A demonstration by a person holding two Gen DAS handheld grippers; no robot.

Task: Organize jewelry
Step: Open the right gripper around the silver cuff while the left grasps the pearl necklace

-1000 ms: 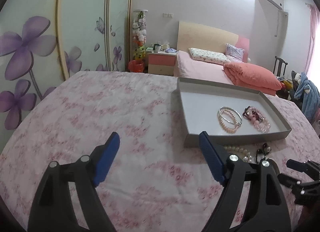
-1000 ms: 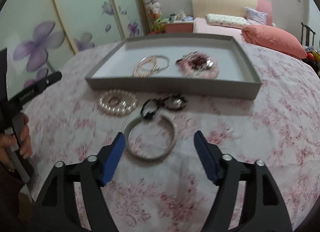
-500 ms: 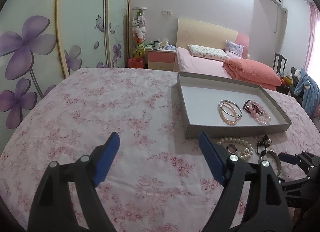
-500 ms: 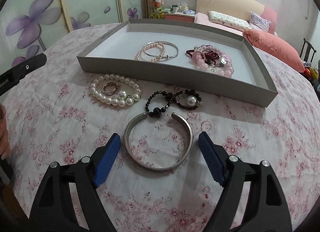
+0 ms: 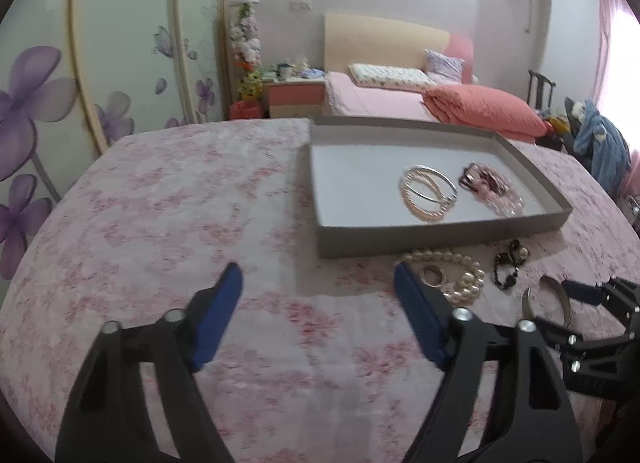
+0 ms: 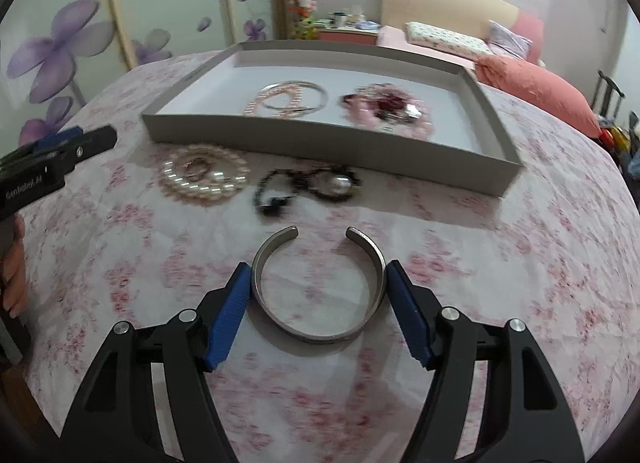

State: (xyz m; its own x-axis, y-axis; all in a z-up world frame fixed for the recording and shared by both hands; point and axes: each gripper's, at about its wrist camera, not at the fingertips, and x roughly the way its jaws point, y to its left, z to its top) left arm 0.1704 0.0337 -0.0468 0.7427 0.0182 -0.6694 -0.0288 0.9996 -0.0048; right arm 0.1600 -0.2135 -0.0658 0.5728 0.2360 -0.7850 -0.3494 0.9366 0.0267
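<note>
The right gripper [image 6: 318, 277], black with blue finger pads, stands wide open with the open silver metal cuff bangle [image 6: 318, 287] lying flat between its fingers; the pads [image 6: 232, 309] sit just beside the bangle's two outer sides, and whether they touch it cannot be told. Half a second earlier the bangle lay ahead of the fingertips; the gripper has since advanced so that the fingers flank it. The bangle rests on the pink floral tablecloth [image 6: 500, 263], its gap facing the shallow grey rectangular tray [image 6: 320, 139].

Between bangle and tray lie a black beaded bracelet with one large pearl [image 6: 308, 187] and, to its left, a coiled white pearl strand [image 6: 204, 179] with a small ring at its centre. Both keep their earlier places. Inside the tray lie a pale pink pearl bracelet with a thin silver bangle [image 6: 288, 101] and a heap of pink and dark red bead bracelets [image 6: 388, 109].

The left gripper [image 5: 318, 293] is likewise wide open and holds nothing, hovering over bare cloth left of the pearl strand; it has shifted only slightly. From the left wrist view the right gripper's fingers [image 5: 580, 293] reach the bangle [image 5: 546, 299] at lower right.
</note>
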